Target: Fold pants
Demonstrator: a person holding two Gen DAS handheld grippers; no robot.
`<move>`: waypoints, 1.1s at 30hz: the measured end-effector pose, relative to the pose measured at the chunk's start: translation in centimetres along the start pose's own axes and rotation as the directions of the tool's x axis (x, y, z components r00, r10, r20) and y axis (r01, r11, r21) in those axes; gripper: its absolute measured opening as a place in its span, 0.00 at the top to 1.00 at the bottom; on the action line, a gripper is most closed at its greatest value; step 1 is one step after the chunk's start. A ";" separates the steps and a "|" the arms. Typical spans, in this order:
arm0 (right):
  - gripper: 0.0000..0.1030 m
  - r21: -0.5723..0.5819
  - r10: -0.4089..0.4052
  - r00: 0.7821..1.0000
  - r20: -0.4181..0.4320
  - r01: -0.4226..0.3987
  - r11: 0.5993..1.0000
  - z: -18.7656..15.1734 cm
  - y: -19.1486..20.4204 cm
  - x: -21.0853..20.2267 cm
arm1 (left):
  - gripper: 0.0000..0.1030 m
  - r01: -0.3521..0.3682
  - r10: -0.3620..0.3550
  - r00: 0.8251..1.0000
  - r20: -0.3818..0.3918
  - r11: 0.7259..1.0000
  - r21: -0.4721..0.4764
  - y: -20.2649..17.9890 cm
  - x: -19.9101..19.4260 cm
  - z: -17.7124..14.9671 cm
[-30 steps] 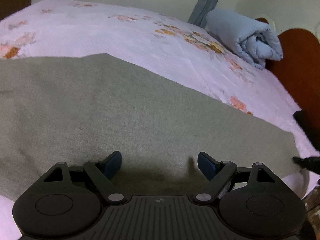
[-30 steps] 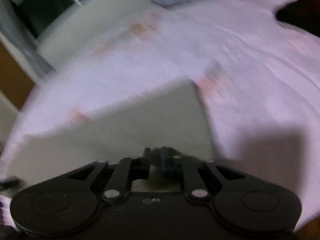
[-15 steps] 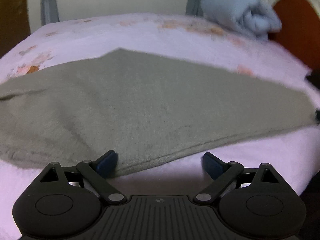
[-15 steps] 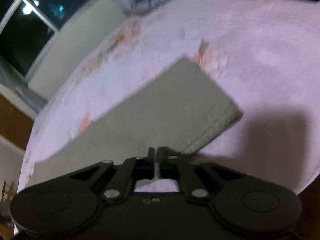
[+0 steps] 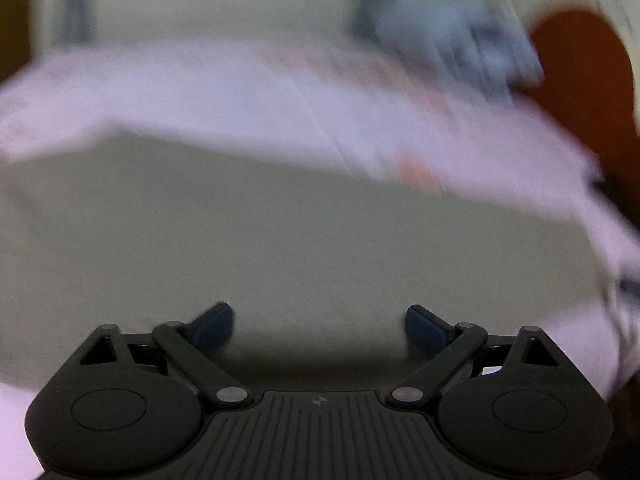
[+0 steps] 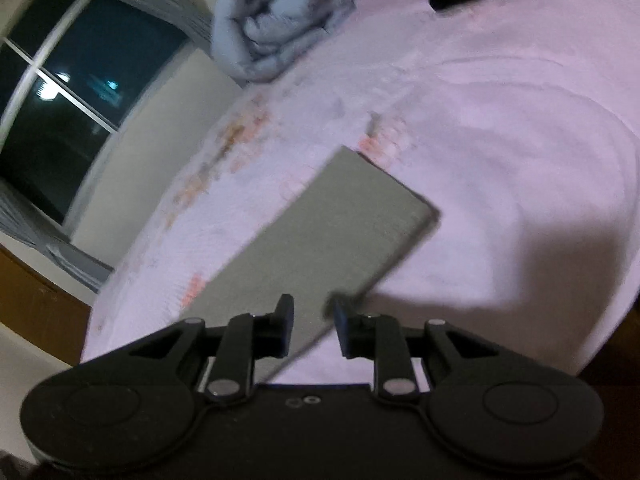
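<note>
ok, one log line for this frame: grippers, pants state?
left gripper: opening, empty | right gripper: opening, pads off cloth | pants: folded strip, flat on bed sheet

Matt grey cloth pants [image 6: 340, 236]; pink cotton bedsheet [image 6: 520, 128]

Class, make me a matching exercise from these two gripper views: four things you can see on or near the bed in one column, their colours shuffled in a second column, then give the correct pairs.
Things:
1. pants
2. bedsheet
3. rolled blanket
4. headboard

Colours:
A. pale blue
B. orange-brown
C. grey-green
D. pink with orange flowers

Pairs: 1-C, 2-D, 3-A, 4-B
</note>
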State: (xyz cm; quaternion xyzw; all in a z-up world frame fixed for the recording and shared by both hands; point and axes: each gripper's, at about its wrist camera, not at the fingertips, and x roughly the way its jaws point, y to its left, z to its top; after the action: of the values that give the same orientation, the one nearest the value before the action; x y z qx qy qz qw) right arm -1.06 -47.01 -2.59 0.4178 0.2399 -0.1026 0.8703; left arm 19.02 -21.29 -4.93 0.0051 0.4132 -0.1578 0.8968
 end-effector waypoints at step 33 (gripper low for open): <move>0.91 0.210 0.086 0.995 0.044 -0.094 0.973 0.7 -5.4 4.0 | 0.00 -0.102 0.108 0.991 0.073 0.992 -0.080 8.7 -2.8 -2.2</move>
State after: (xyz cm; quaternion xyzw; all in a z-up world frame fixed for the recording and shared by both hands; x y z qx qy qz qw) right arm 0.59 -50.83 -7.91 0.5167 0.1933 -0.0952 0.8286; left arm 18.22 -11.89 -5.31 -0.0135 0.3830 -0.0947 0.9188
